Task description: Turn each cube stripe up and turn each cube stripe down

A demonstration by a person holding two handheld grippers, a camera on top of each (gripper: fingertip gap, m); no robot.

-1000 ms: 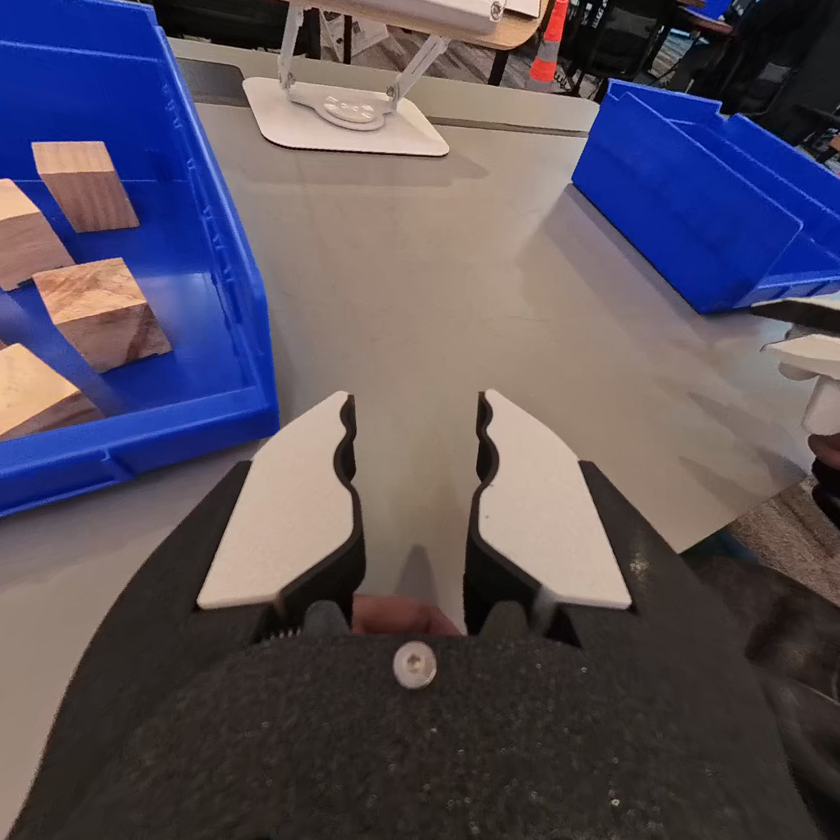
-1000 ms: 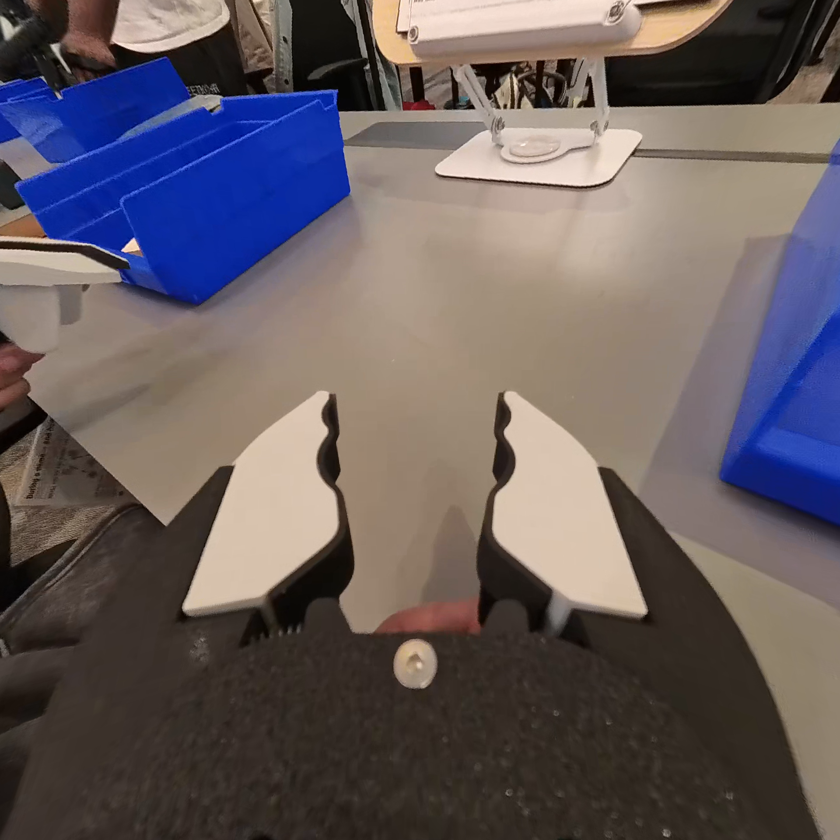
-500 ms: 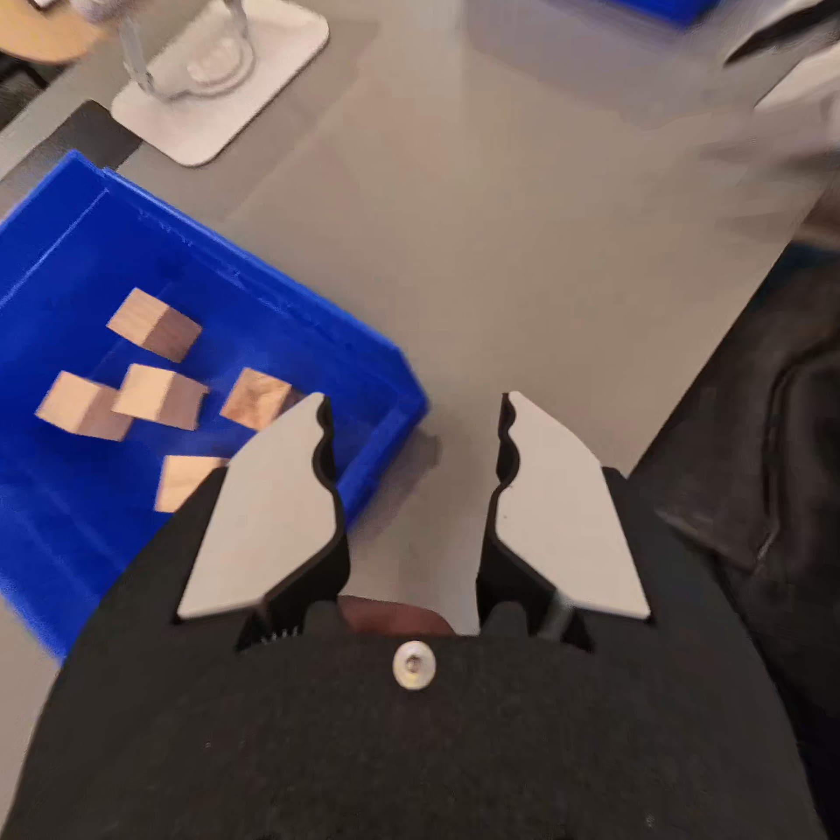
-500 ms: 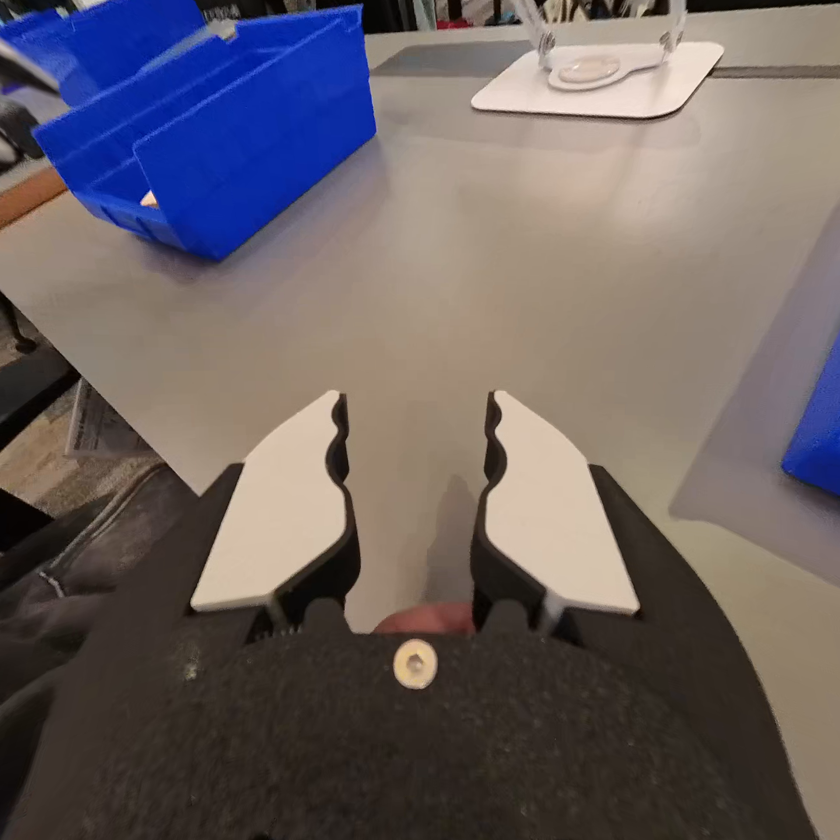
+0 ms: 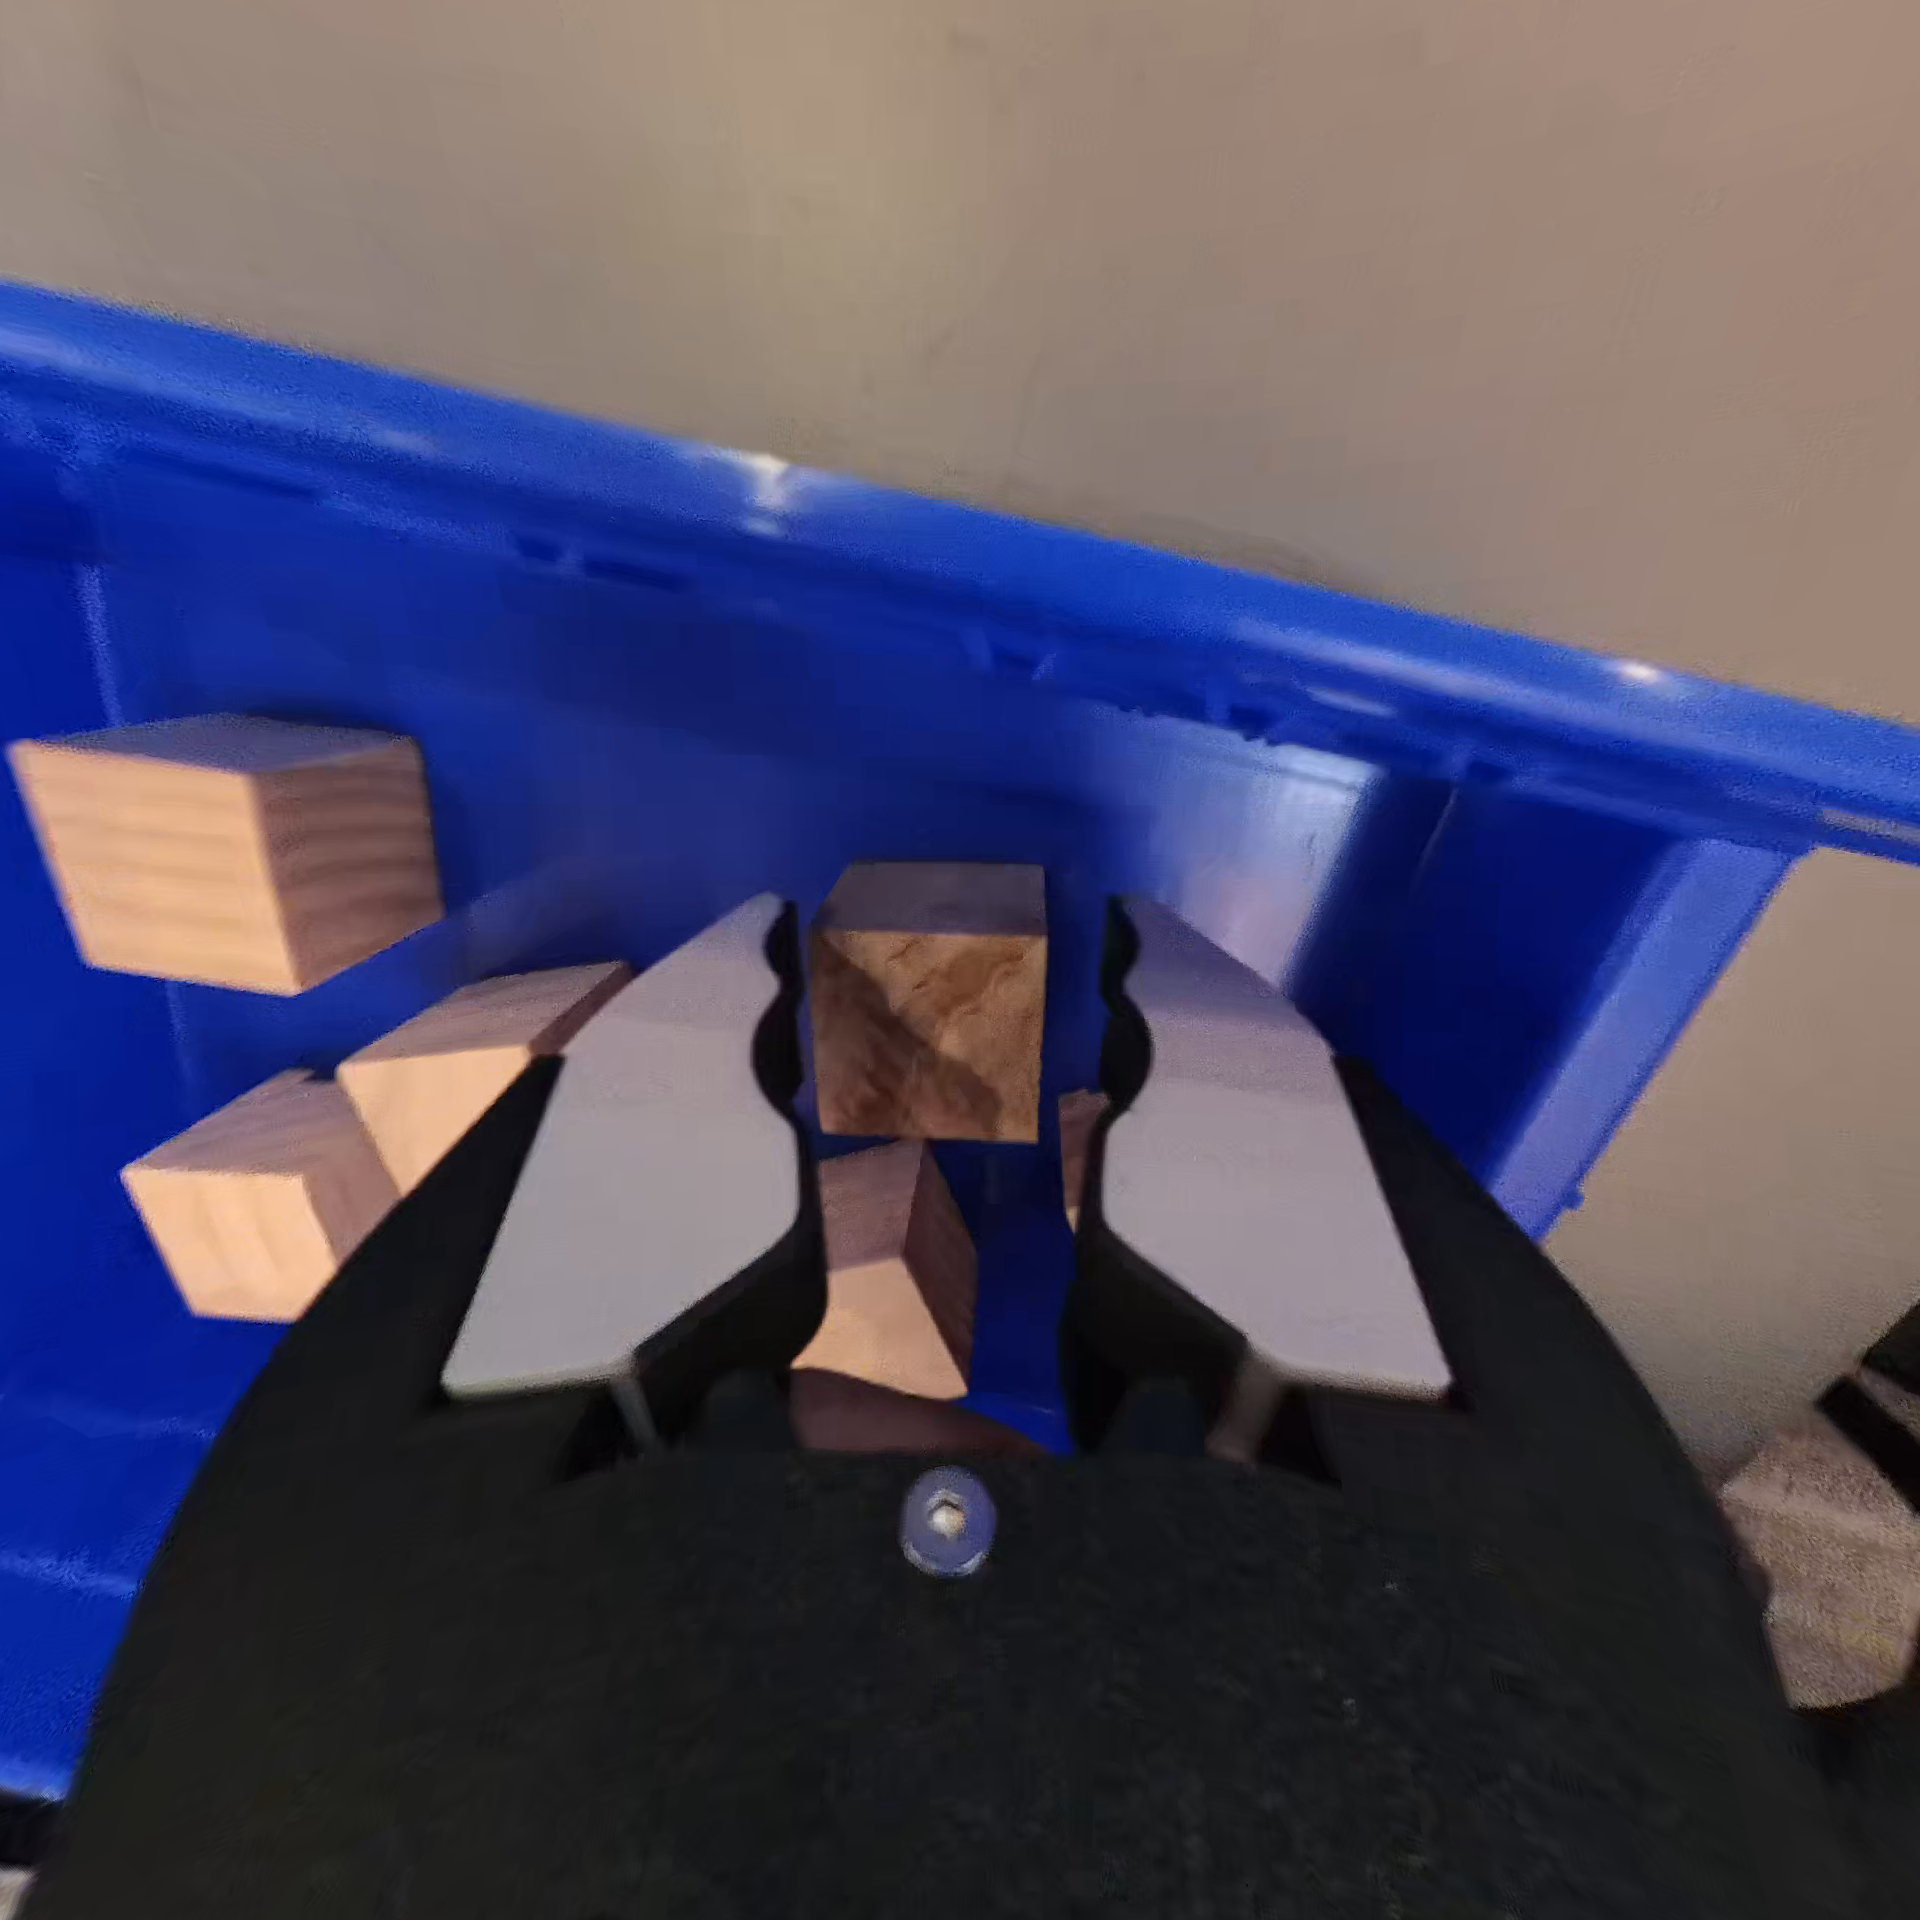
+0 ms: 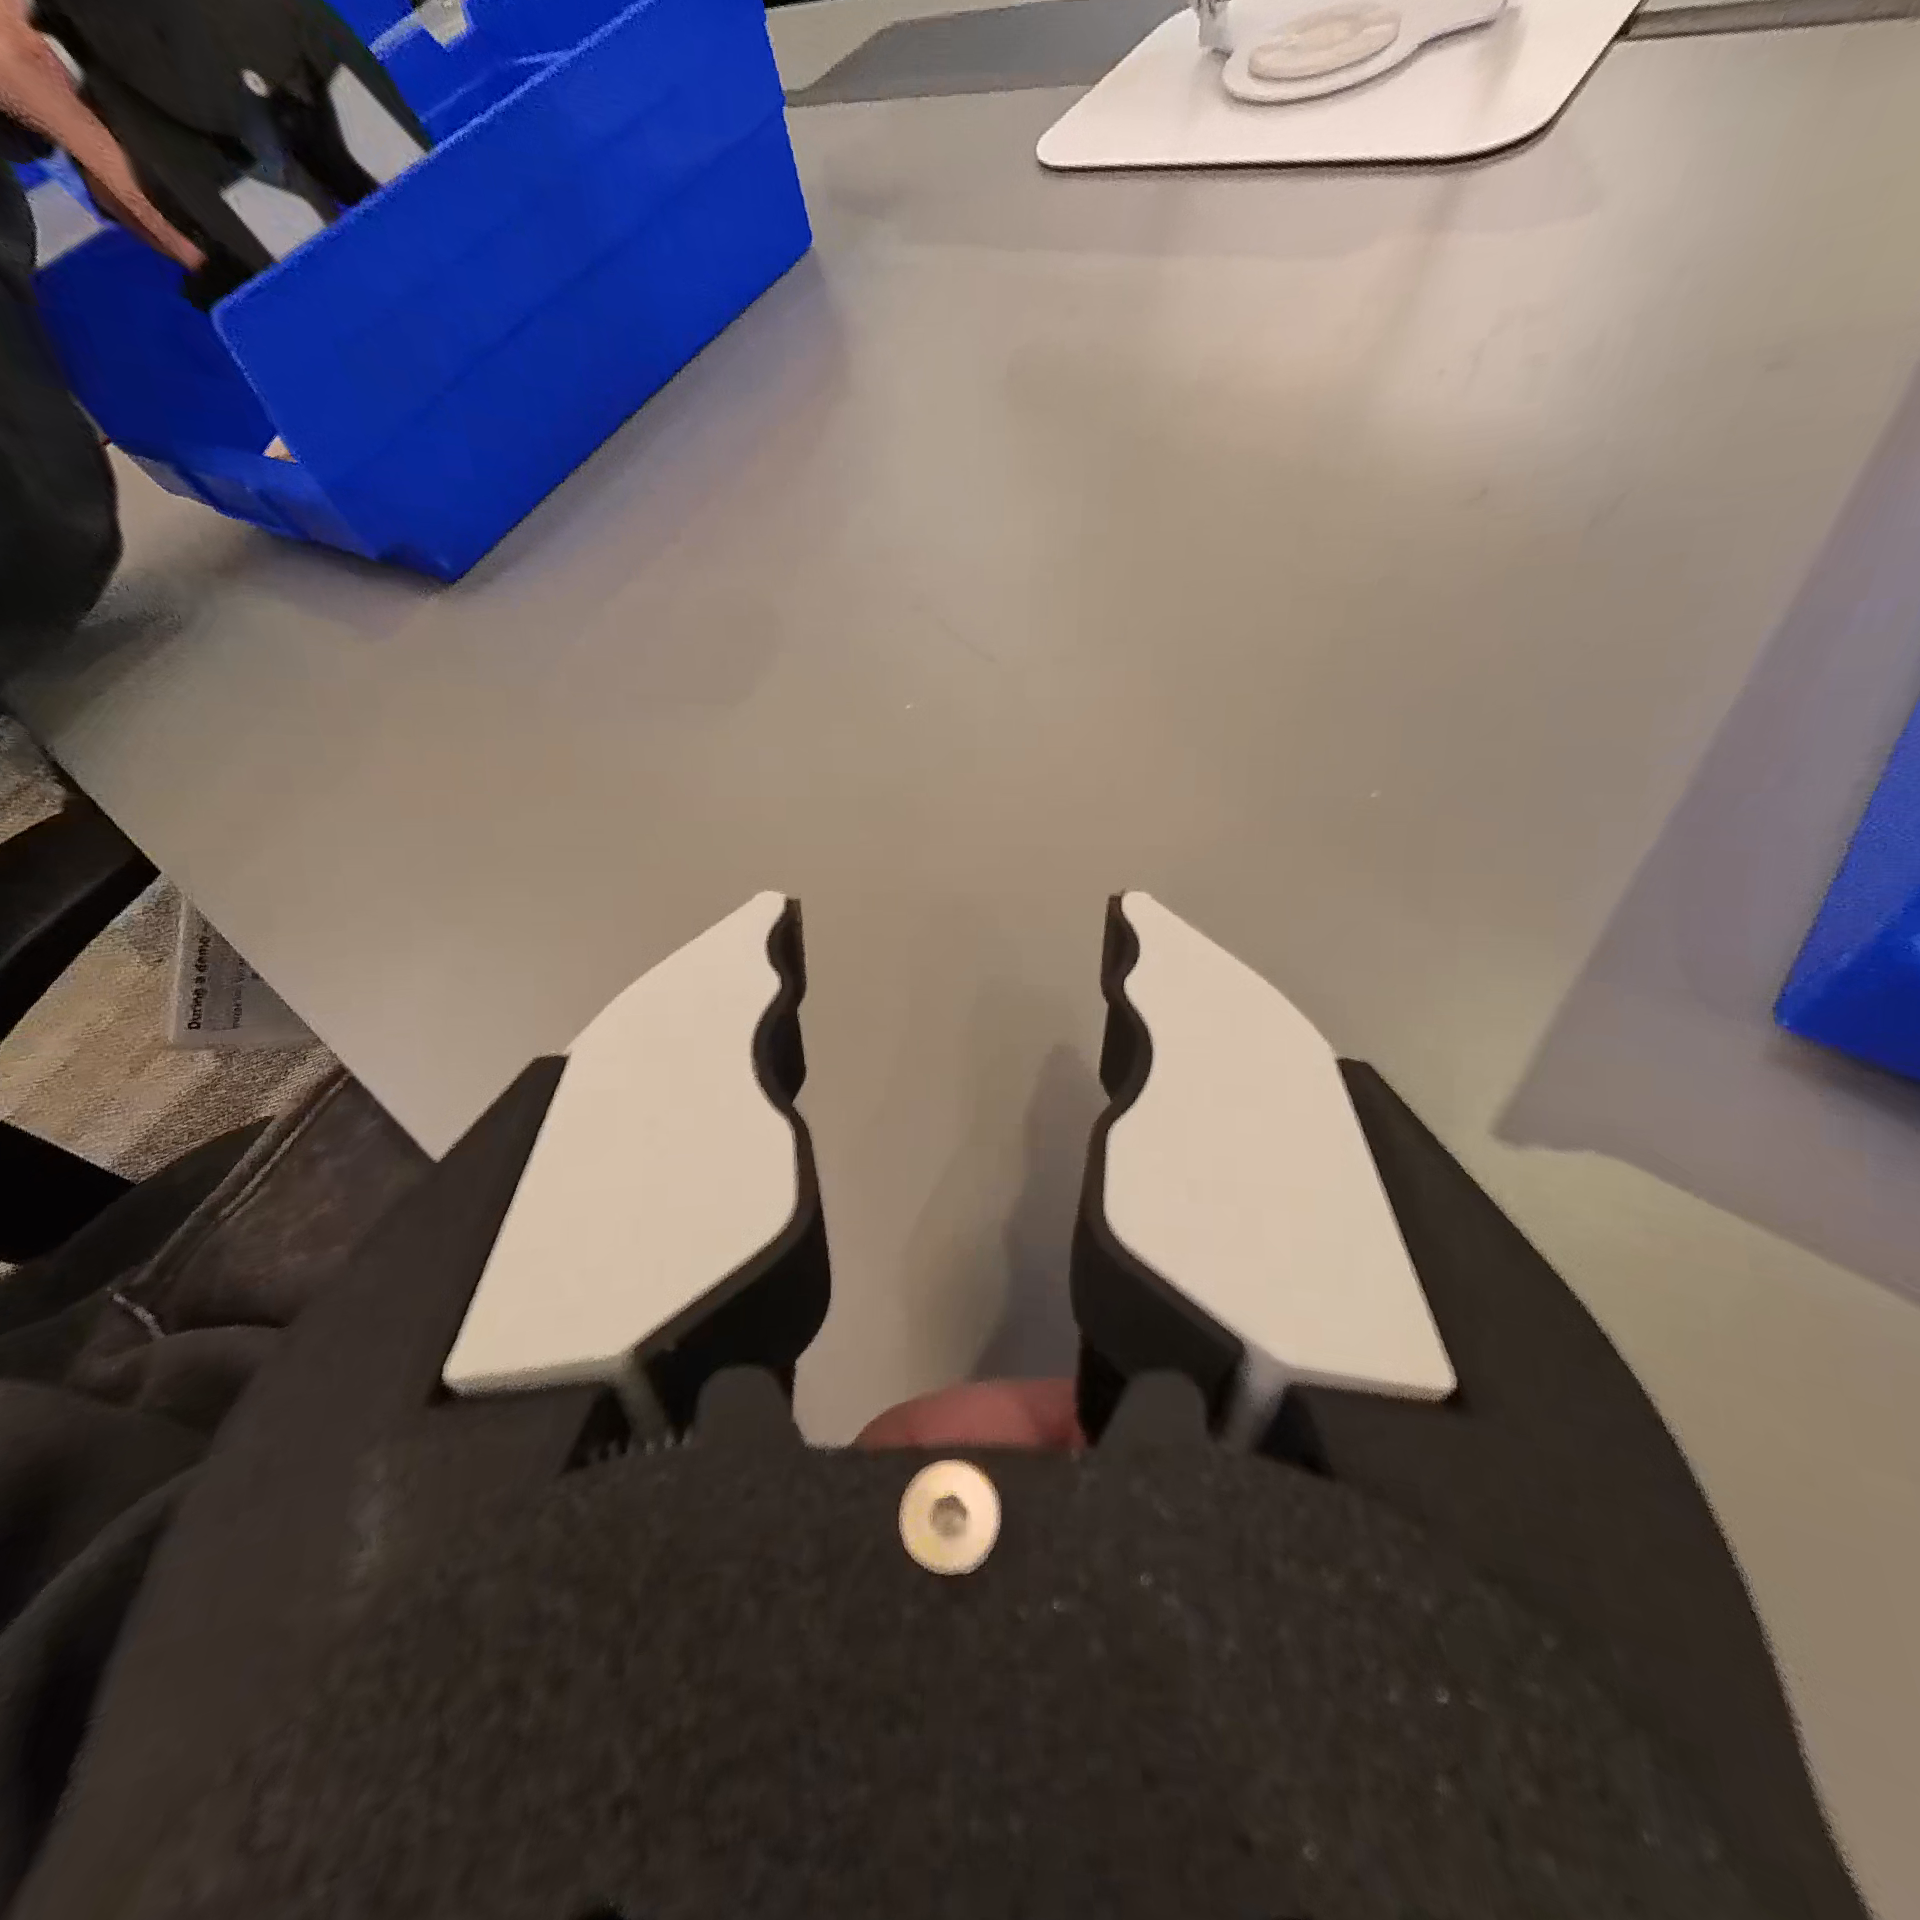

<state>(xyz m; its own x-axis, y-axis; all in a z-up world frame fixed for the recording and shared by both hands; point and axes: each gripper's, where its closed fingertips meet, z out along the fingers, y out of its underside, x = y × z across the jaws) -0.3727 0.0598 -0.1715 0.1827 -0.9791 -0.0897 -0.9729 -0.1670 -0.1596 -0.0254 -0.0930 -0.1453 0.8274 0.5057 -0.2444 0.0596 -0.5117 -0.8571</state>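
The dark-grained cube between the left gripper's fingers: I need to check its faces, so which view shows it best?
The left wrist view: the dark-grained cube sits framed between the open left gripper, grain clear. The right wrist view shows only the blue bin from outside, its wall hiding the cubes.

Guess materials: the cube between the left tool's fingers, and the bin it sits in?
Cube: looks like unfinished wood, matte, with grain and a darker diagonal band on the facing side. Bin: apparently moulded blue plastic, smooth and semi-glossy, with highlights along the rim. Left tool is open around the cube.
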